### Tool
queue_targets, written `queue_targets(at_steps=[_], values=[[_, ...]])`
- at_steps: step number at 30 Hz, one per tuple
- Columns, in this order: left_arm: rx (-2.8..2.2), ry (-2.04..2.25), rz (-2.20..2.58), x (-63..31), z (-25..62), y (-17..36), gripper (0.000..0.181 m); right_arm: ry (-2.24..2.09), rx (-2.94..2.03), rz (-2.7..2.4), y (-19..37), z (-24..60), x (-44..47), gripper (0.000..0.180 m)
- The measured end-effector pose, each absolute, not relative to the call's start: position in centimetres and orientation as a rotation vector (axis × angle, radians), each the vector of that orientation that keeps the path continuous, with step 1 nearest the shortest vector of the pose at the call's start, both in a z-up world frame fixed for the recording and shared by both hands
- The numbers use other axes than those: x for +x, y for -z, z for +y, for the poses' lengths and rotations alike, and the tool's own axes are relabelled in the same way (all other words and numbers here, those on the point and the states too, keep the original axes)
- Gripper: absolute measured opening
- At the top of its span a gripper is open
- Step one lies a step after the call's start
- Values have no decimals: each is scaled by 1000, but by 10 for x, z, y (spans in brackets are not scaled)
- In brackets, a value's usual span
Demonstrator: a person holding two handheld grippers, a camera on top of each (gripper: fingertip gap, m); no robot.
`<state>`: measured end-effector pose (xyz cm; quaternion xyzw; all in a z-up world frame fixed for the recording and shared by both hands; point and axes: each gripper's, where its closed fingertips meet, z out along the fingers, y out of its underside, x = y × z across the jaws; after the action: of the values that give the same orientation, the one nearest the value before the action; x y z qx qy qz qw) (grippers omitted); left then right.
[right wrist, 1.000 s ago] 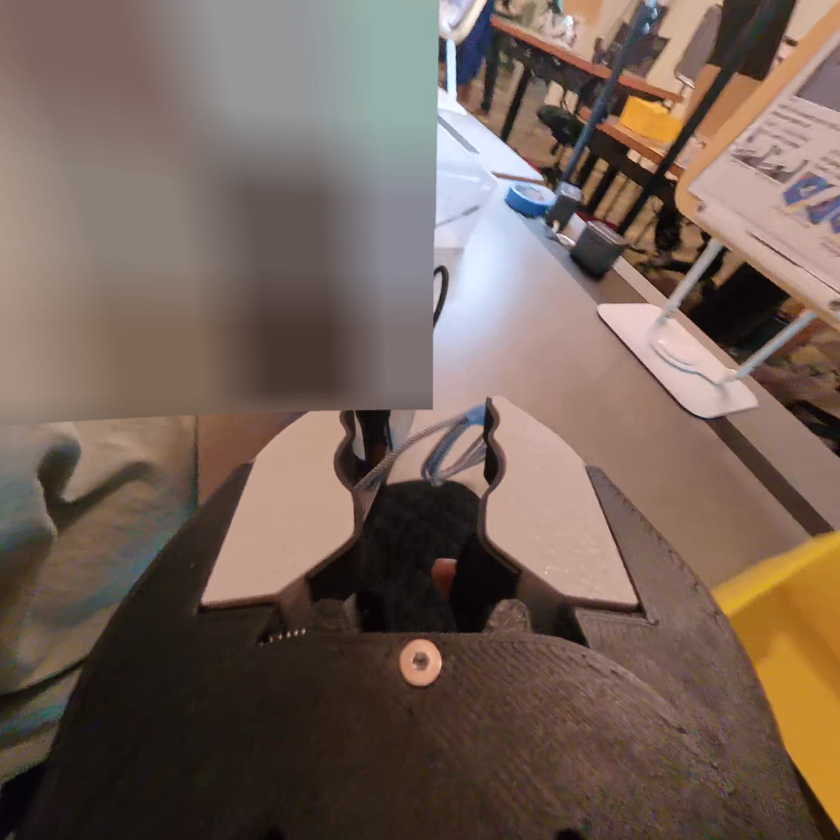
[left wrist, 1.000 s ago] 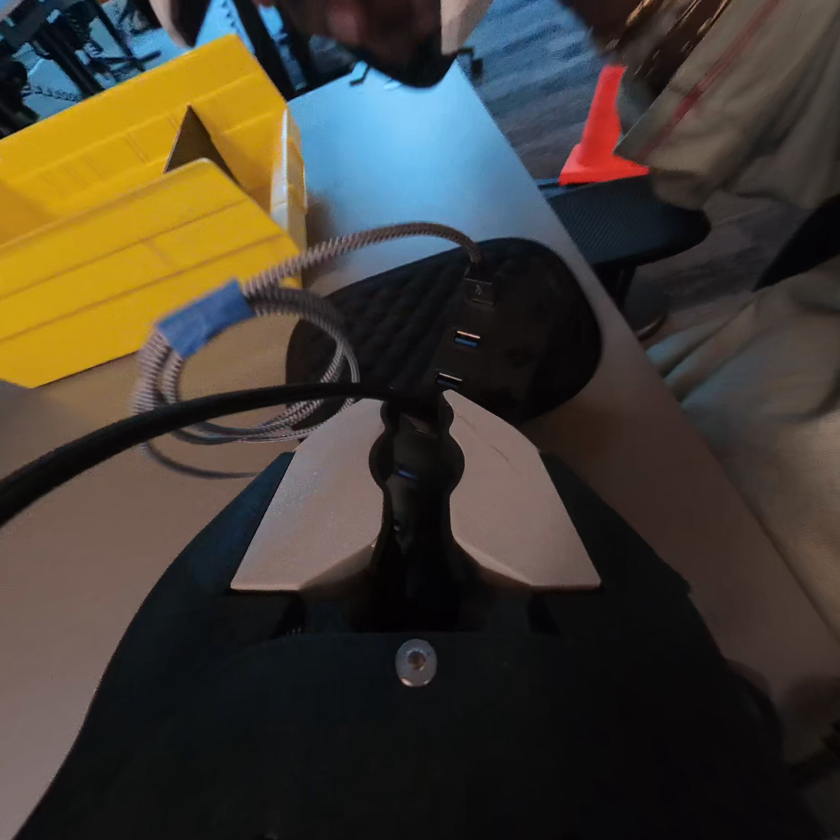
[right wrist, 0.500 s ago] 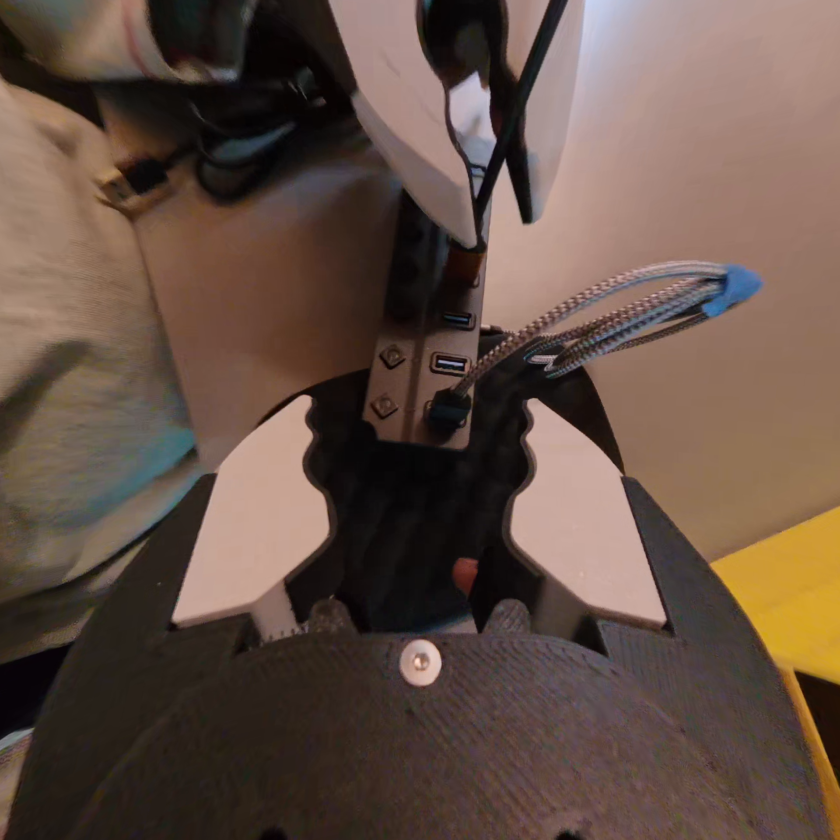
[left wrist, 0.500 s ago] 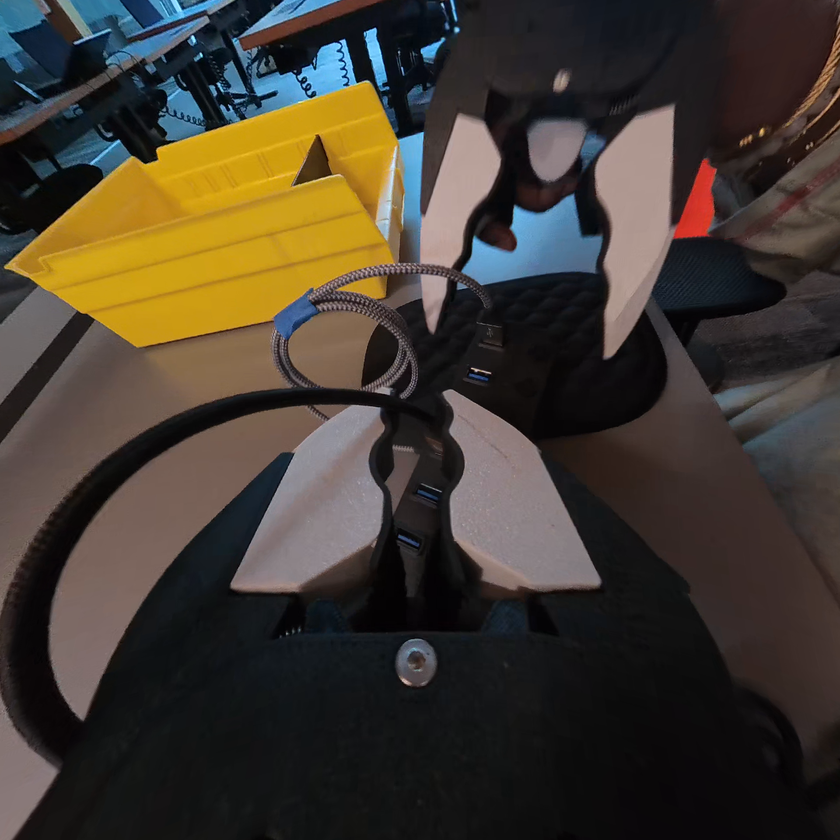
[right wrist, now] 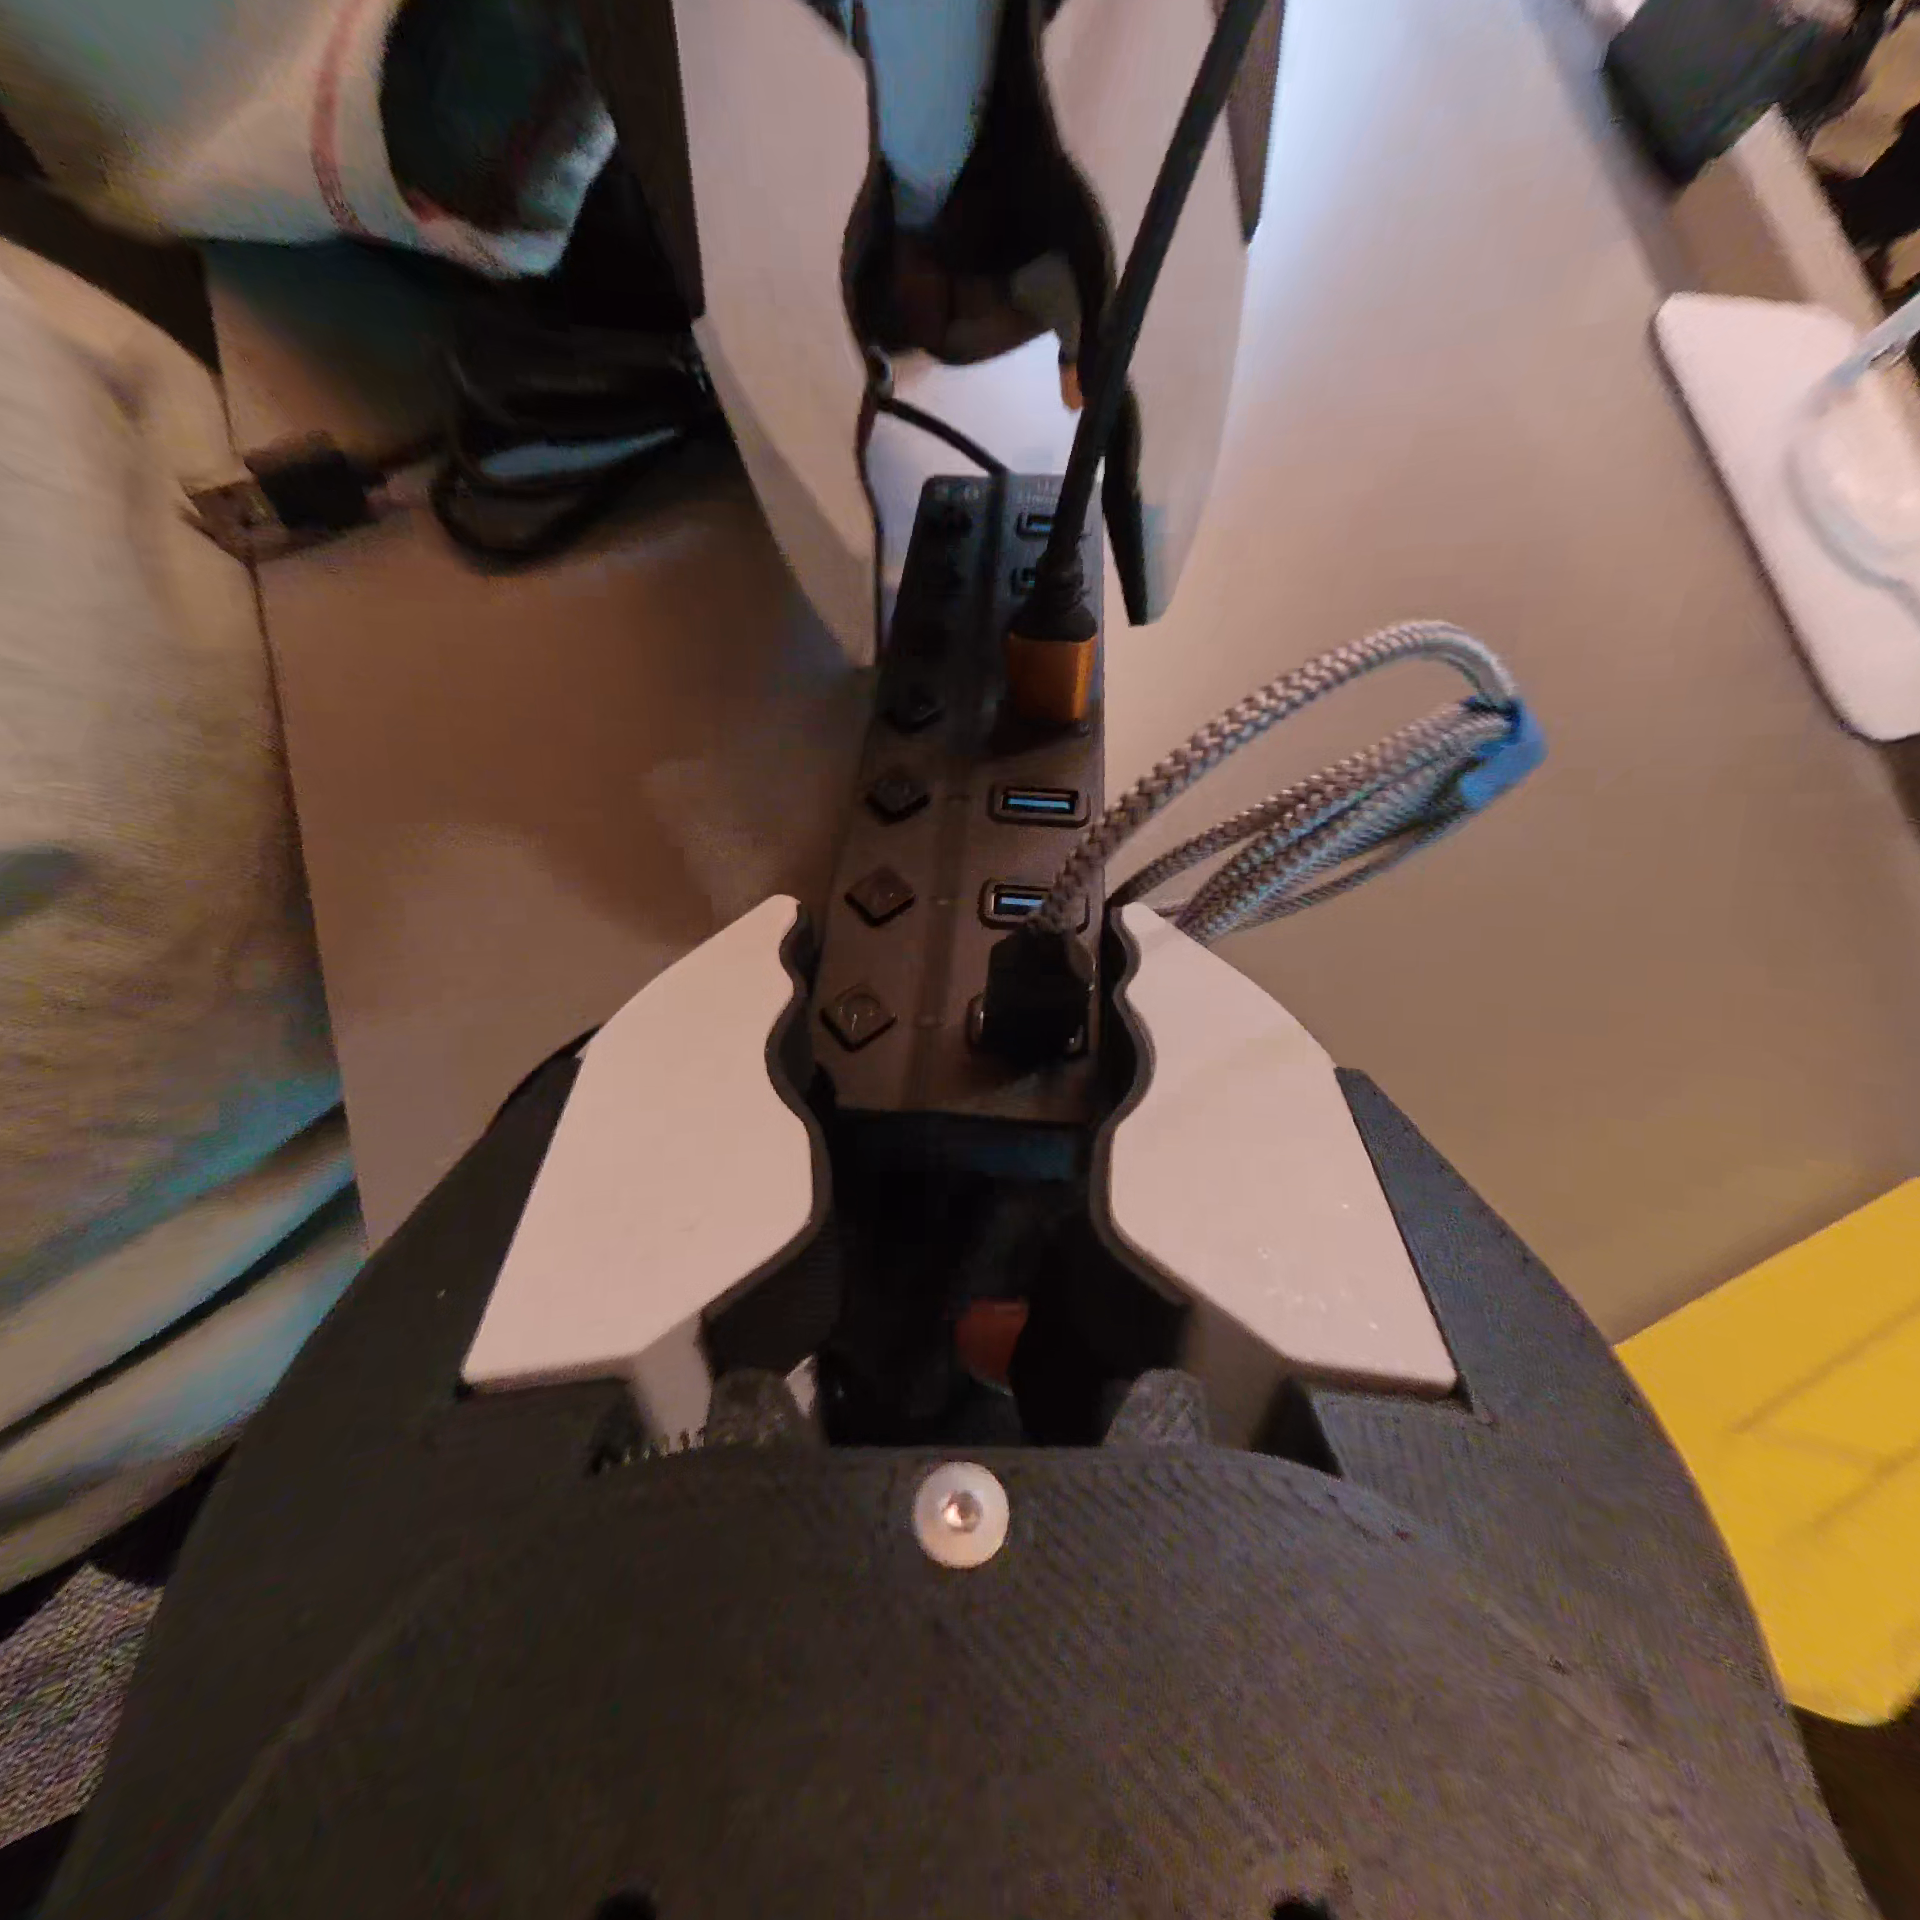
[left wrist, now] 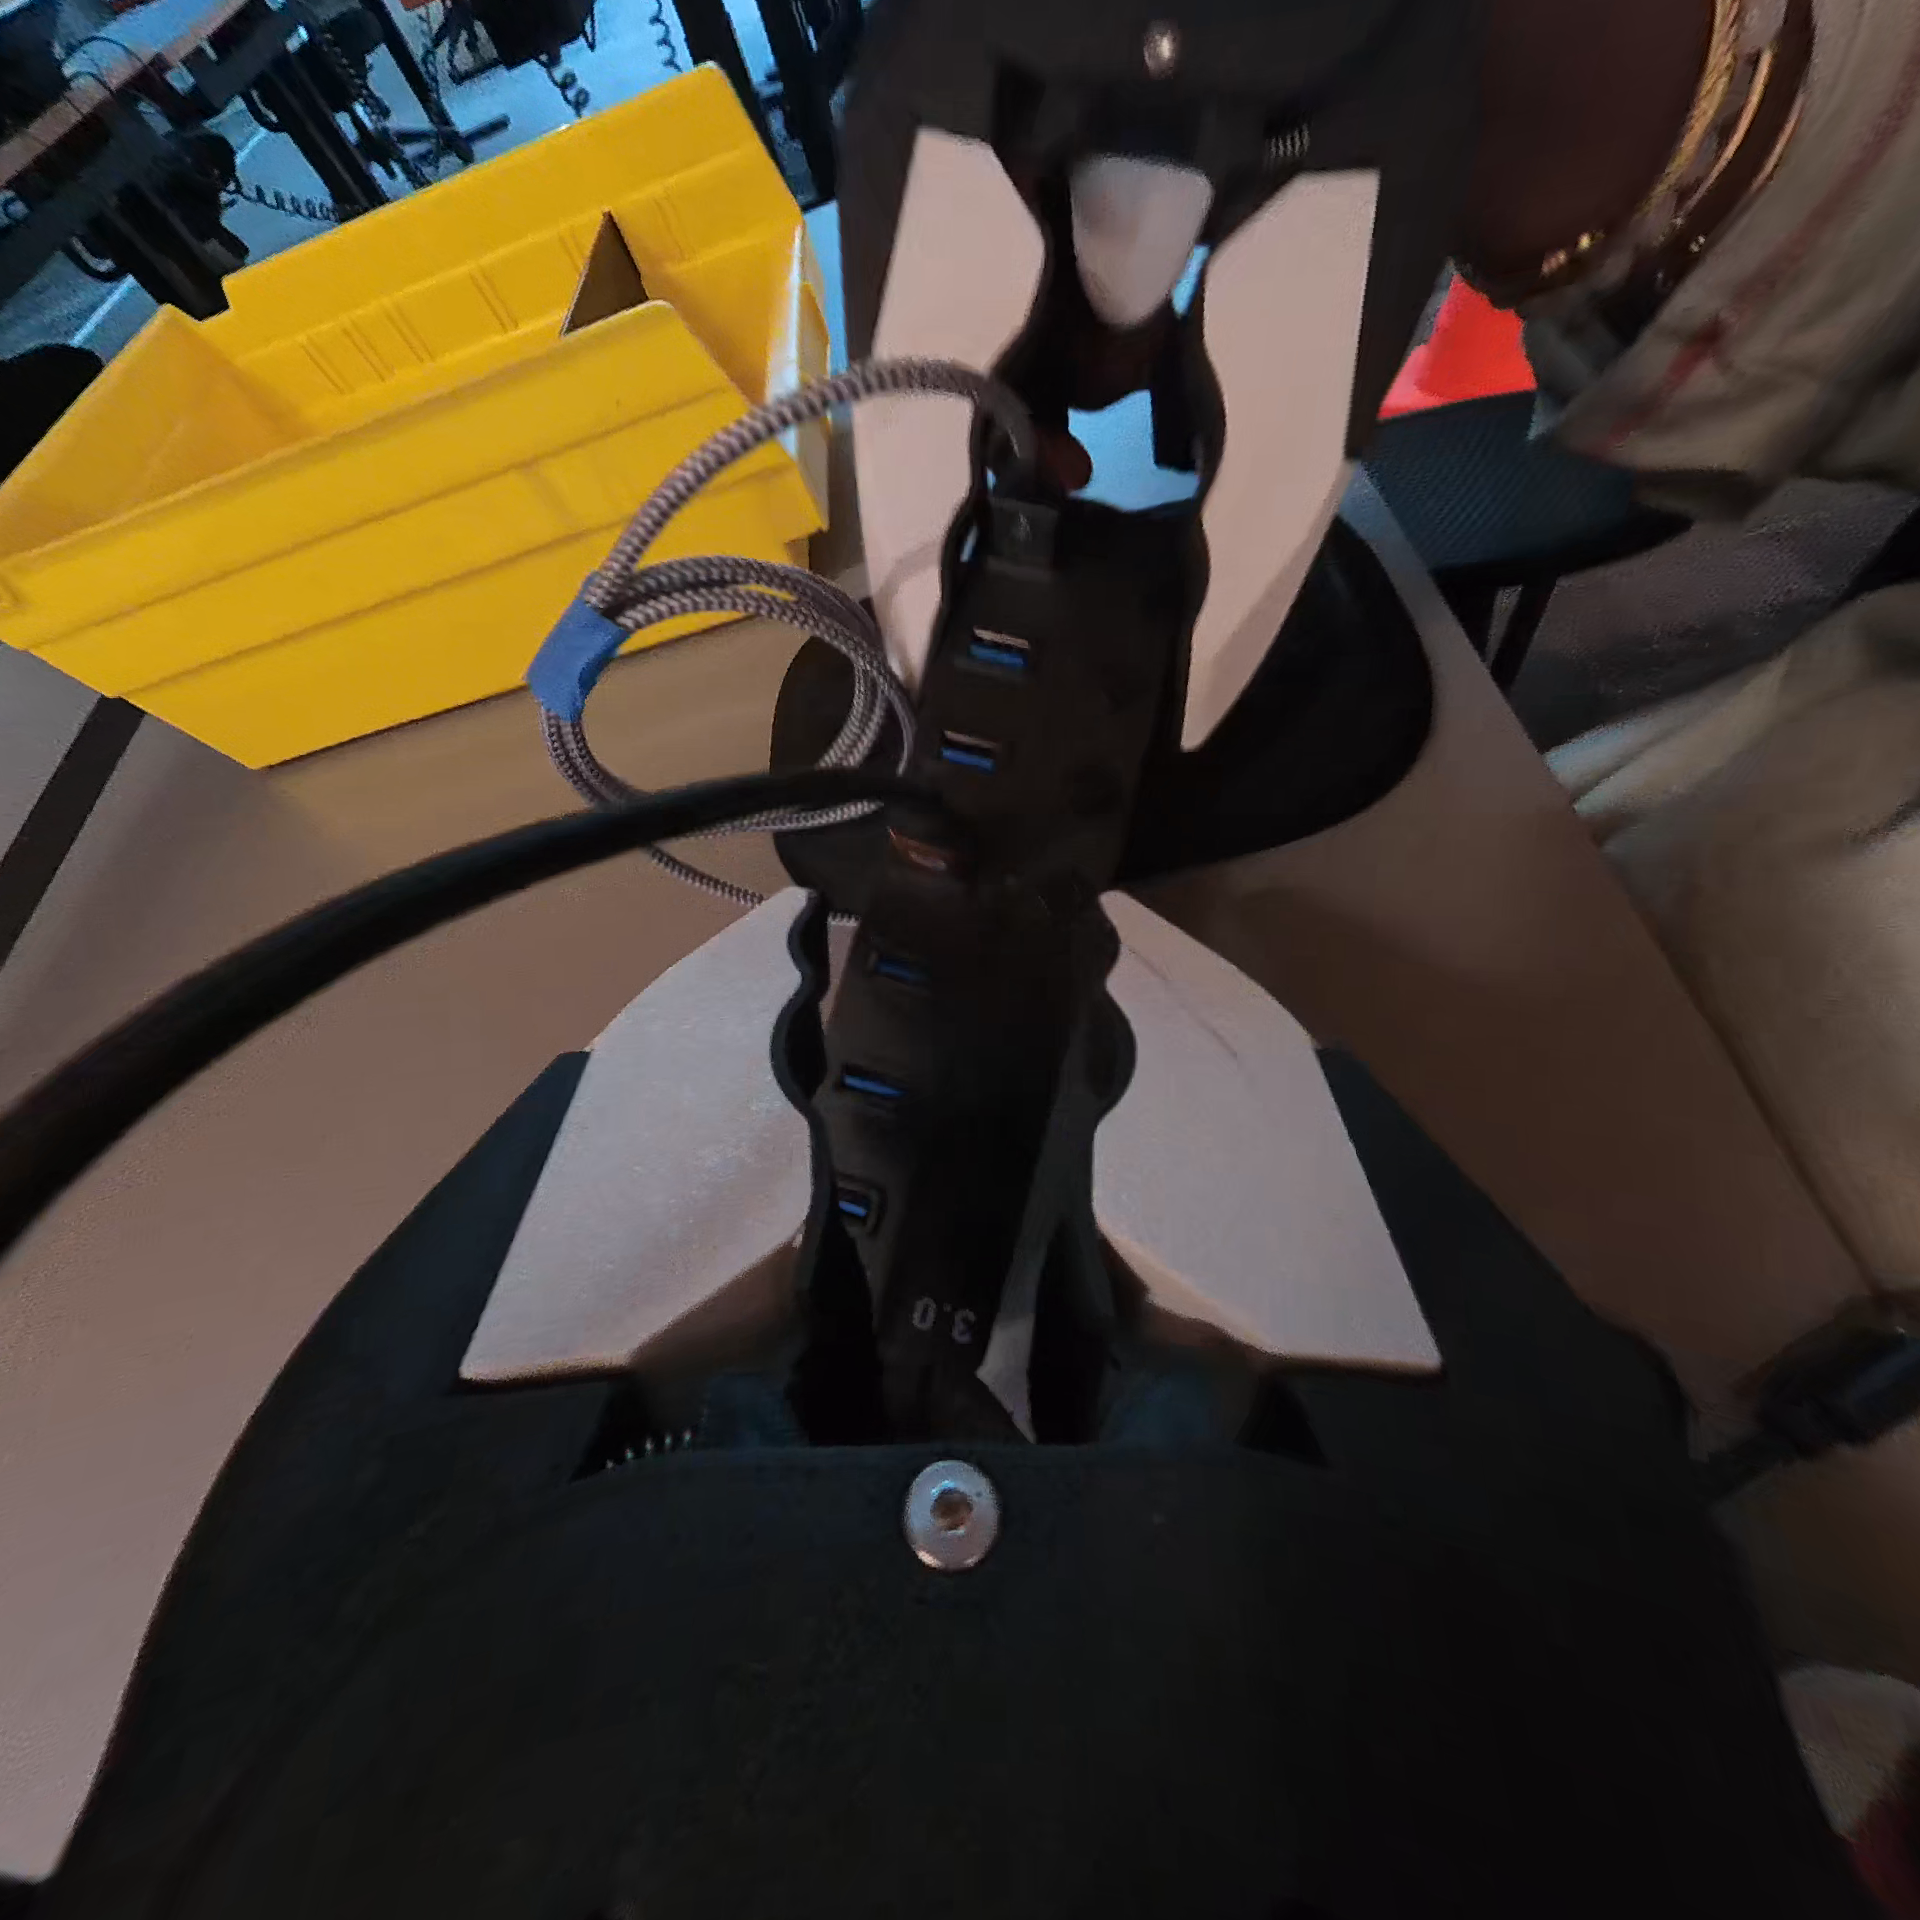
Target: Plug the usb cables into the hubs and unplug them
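A long black USB hub [left wrist: 935, 1039] with several blue ports lies between the fingers of my left gripper [left wrist: 956, 925], which is shut on its near end. My right gripper [left wrist: 1049, 707] comes from the far side and straddles the hub's other end. In the right wrist view my right gripper [right wrist: 956, 920] closes on the sides of the hub [right wrist: 935, 831], with my left gripper [right wrist: 1003, 634] opposite. A braided cable [right wrist: 1299, 769] with a blue tape band has its black plug [right wrist: 1039, 987] in the end port. A black cable's orange plug [right wrist: 1049, 675] sits in a middle port.
A yellow bin [left wrist: 416, 468] stands at the back left of the grey table [left wrist: 312, 1039]. A black quilted pad [left wrist: 1299, 748] lies under the hub. A white stand base [right wrist: 1787, 520] is on the table. A person's light clothing [left wrist: 1766, 935] is at the table's edge.
My right gripper came in over the hub, opened, then narrowed onto its end. My left gripper's jaws stand wider than before, with the hub lying broader between them.
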<state>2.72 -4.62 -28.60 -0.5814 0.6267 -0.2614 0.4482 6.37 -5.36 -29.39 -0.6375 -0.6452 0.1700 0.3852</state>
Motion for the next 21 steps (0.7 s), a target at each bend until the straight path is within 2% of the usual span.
queue_targets(at_steps=[4,7,9,10,13,14,15,16,17,19,21], values=[[-1342,646,1508,21,-54,274,66,-367,-1554,-1659,271,-59,60,54],[-1286,426,1547,19,-47,282,71,-317,-1493,-1696,256,-66,54,54],[-1241,271,1571,21,-41,285,67,-248,-1434,-1730,246,-72,49,53],[-1203,190,1582,21,-38,285,59,-204,-1388,-1754,240,-76,47,53],[-1146,88,1544,24,-36,272,57,-94,-1208,-1771,217,-87,38,53],[-1136,118,1512,24,-38,265,57,-84,-1120,-1745,205,-91,34,48],[-1129,171,1475,25,-40,258,57,-92,-1018,-1638,183,-93,30,34],[-1133,215,1451,24,-42,253,57,-162,-887,-1559,161,-103,26,34],[-1140,261,1427,23,-44,250,57,-272,-774,-1465,139,-114,26,37],[-1131,362,1356,23,-47,238,57,-540,-690,-1276,107,-124,34,53],[-1110,491,1273,21,-53,223,57,-710,-718,-1188,104,-114,41,68]])
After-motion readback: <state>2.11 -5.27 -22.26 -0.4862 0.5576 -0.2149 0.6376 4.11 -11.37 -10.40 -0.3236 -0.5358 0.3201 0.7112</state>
